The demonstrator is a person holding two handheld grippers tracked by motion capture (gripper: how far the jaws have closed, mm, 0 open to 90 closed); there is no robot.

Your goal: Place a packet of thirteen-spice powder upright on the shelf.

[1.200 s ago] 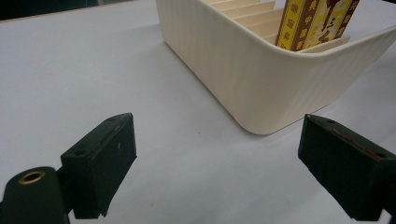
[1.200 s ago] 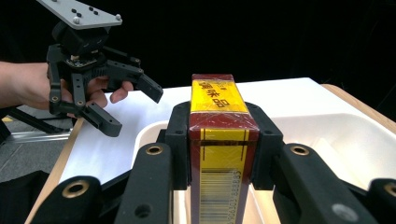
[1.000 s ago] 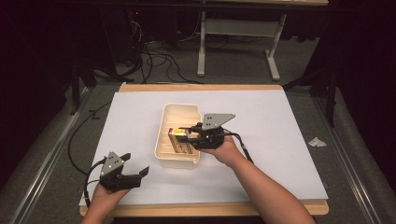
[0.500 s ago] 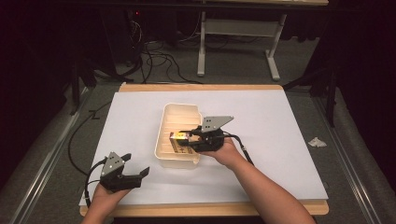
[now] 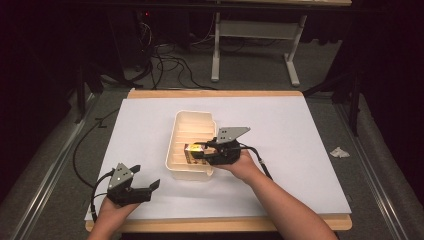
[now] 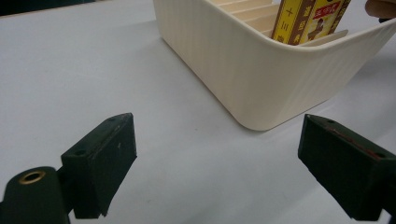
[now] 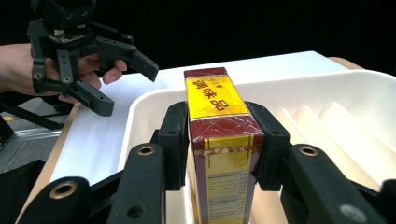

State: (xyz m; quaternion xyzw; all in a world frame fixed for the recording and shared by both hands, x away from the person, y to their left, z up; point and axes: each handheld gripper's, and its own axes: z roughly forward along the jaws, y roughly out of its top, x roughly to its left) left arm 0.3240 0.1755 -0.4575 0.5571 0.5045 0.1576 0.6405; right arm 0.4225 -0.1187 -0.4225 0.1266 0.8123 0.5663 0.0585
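A small box (image 7: pixel 219 140) wrapped in dark red and yellow is clamped between the jaws of the right gripper (image 5: pixel 212 152), over the near end of a cream ribbed bin (image 5: pixel 176 142) that sits near the middle of the white table cover (image 5: pixel 300 150). From the high view the box is little more than a yellow spot just inside the bin's near right part. The right gripper view brings it close: yellow top panel with red Chinese characters reading 调味品, a clear film wrap, and a barcode on the yellow face below. The left gripper view catches another face of the box (image 6: pixel 310 21) standing above the bin's rim (image 6: pixel 261 51), yellow with dark characters, among them 三 and 十, and a small picture; the rest is cut off. That view also shows the bin's inner dividers.

The right gripper's two pads press on opposite sides of the box. The left gripper (image 5: pixel 145 190) rests at the near left of the cover, well apart from the bin, its jaws spread wide with nothing between them.
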